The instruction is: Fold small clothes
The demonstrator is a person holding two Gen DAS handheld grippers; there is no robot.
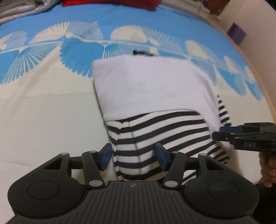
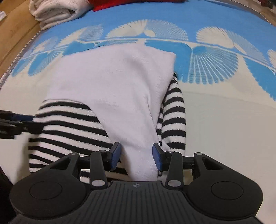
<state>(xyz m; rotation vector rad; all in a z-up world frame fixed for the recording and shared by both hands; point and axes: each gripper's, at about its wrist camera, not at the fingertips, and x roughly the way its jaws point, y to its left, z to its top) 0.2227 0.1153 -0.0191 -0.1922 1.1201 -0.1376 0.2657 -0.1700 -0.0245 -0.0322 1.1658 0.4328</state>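
Observation:
A small white top with black-and-white striped sleeves [image 1: 148,89] lies on the bed, partly folded. In the left wrist view a striped sleeve [image 1: 155,132] lies across its near end. My left gripper [image 1: 133,156] is open, its blue pads on either side of that sleeve. The right gripper [image 1: 224,131] shows at the right edge, at the garment's side. In the right wrist view my right gripper [image 2: 136,157] is open, its pads astride the white fabric [image 2: 120,89] of the top's near end. A striped sleeve [image 2: 69,127] lies left, another striped sleeve [image 2: 174,112] right. The left gripper [image 2: 25,124] shows at the left edge.
The bedspread [image 1: 43,112] is cream near me and blue with white fan patterns farther off. A red cloth [image 1: 110,3] and grey folded fabric [image 1: 20,8] lie at the far edge. A rolled white towel [image 2: 55,12] sits at the far left corner. The bed's edge [image 1: 255,72] curves along the right.

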